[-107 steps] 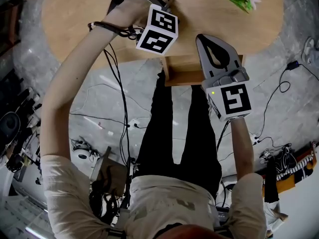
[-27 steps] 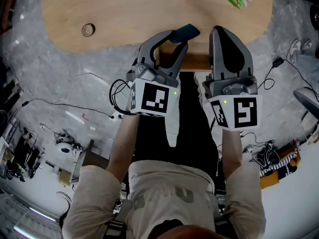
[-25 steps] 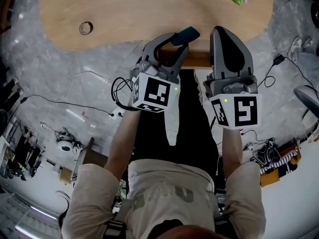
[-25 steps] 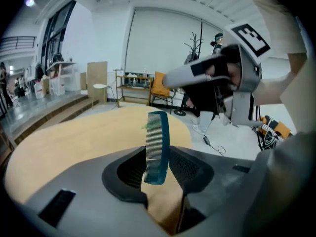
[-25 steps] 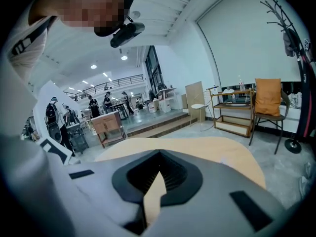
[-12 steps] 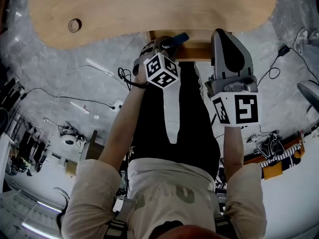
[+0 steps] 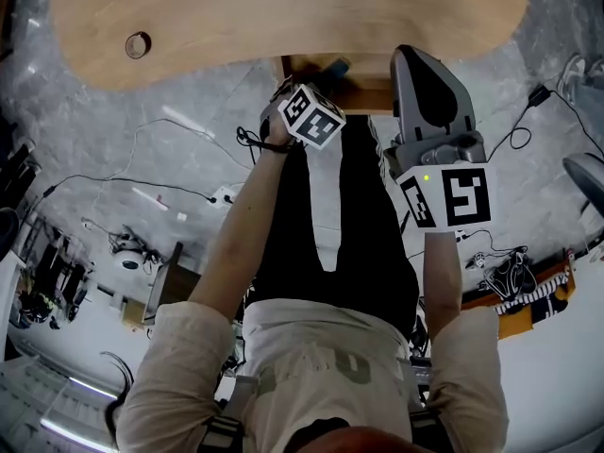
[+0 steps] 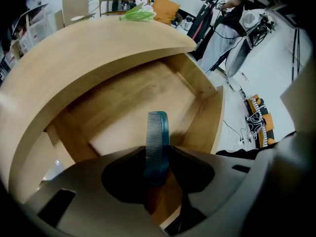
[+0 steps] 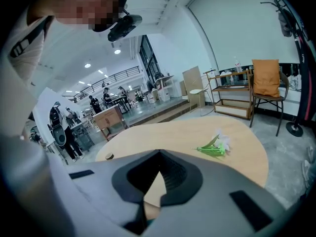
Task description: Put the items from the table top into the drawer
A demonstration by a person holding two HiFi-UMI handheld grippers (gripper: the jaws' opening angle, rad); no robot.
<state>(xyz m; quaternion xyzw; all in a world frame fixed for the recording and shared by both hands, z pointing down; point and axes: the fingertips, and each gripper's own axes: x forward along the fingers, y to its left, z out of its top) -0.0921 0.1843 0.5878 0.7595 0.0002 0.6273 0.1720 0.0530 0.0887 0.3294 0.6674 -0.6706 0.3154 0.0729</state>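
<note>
Left gripper point(image 8: 158, 171) clamped on comb point(image 8: 157, 135); comb's long axis in line with jaws, tip aimed into open drawer point(image 8: 126, 125) right ahead. Right gripper point(image 9: 147, 201) closed, empty, by table point(image 9: 249, 154) edge, so left does the drop

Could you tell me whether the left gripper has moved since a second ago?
Yes. The left gripper, holding the comb, has shifted toward the table edge and tipped down over the open drawer.
</note>
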